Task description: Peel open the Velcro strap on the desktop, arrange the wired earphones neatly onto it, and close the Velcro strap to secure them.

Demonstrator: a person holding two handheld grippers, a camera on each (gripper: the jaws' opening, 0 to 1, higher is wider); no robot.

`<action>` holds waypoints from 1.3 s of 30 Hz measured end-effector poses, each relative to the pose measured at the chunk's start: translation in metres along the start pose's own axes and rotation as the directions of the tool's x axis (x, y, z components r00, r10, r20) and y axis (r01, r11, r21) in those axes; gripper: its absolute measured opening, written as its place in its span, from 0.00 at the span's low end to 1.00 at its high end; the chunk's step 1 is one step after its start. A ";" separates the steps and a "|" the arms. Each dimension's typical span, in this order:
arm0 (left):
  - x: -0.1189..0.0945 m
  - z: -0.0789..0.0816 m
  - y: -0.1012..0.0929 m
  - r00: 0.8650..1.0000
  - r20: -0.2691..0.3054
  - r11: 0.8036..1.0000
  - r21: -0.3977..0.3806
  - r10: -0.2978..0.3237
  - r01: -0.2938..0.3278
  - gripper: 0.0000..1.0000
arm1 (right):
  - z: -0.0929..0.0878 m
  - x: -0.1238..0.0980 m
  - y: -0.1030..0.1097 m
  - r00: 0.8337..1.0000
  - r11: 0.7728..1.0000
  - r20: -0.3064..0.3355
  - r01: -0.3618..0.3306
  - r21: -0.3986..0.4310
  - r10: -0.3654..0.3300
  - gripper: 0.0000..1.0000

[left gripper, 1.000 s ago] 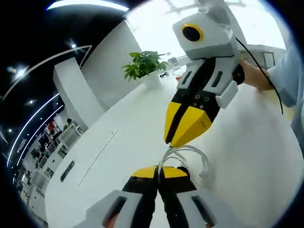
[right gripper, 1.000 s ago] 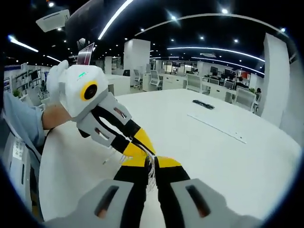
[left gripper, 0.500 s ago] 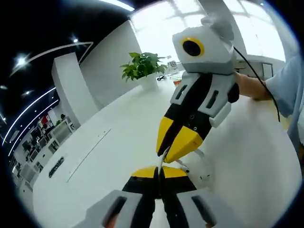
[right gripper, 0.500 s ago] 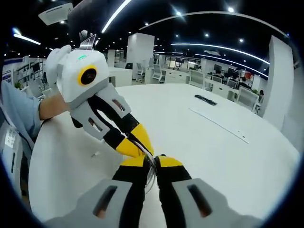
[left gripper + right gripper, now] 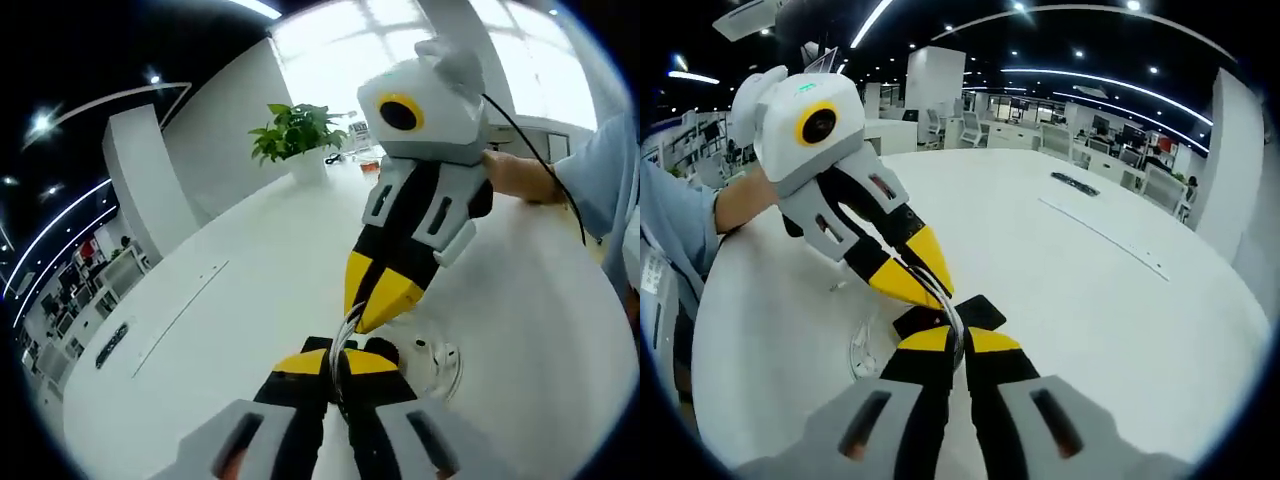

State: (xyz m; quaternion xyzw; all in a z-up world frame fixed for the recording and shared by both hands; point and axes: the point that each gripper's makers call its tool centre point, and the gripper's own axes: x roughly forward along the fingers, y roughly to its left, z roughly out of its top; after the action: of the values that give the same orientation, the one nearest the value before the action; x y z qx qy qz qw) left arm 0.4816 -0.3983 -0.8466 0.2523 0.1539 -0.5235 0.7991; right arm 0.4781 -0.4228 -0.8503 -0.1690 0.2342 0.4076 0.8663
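White desktop [image 5: 1120, 330] curves off toward office rows and a potted green plant [image 5: 297, 135]. Left gripper [image 5: 337, 357] has its yellow-tipped jaws pressed together on the thin white earphone cable [image 5: 345, 335], and right gripper [image 5: 373, 305] pinches the same cable just above. Loose loops lie beside it. A flat black Velcro strap [image 5: 975, 312], probably opened, lies under the tips.
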 end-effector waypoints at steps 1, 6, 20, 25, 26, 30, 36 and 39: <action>0.000 0.000 0.000 1.000 0.000 1.000 -0.001 0.000 0.000 0.08 | -0.001 0.000 0.000 1.000 1.000 0.000 -0.002 0.007 0.002 0.07; 0.000 -0.003 0.000 1.000 -0.015 1.000 0.009 -0.002 0.002 0.08 | -0.005 0.001 0.001 1.000 1.000 -0.014 -0.016 0.027 0.017 0.07; -0.002 -0.008 0.002 0.999 -0.043 0.998 0.067 0.013 -0.010 0.09 | -0.010 -0.005 0.009 0.999 0.999 -0.004 -0.038 0.002 0.038 0.16; -0.001 -0.011 0.000 0.999 -0.054 0.997 0.081 0.011 -0.007 0.12 | -0.009 0.002 0.007 1.000 0.998 -0.012 -0.005 -0.064 0.004 0.16; -0.001 -0.010 0.000 0.999 -0.052 0.997 0.079 0.010 -0.006 0.12 | -0.009 0.003 0.006 1.000 0.996 -0.015 0.009 -0.086 -0.011 0.16; -0.002 -0.009 0.004 0.999 -0.044 0.997 0.070 0.023 -0.020 0.14 | -0.011 0.004 0.008 0.999 0.991 -0.017 0.030 -0.132 -0.033 0.16; -0.001 -0.012 0.001 0.998 -0.054 0.996 0.088 0.015 -0.010 0.09 | 0.000 0.002 0.010 0.998 0.999 0.069 -0.004 -0.039 0.007 0.15; 0.000 -0.014 0.002 0.997 -0.068 0.994 0.113 0.020 -0.013 0.08 | 0.001 0.003 0.007 0.996 1.000 0.088 -0.006 -0.014 0.007 0.15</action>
State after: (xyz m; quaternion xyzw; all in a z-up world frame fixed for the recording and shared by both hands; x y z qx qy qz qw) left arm 0.4832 -0.3894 -0.8579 0.3161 0.1498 -0.5157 0.7821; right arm 0.4745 -0.4164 -0.8522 -0.1560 0.1938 0.4190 0.8732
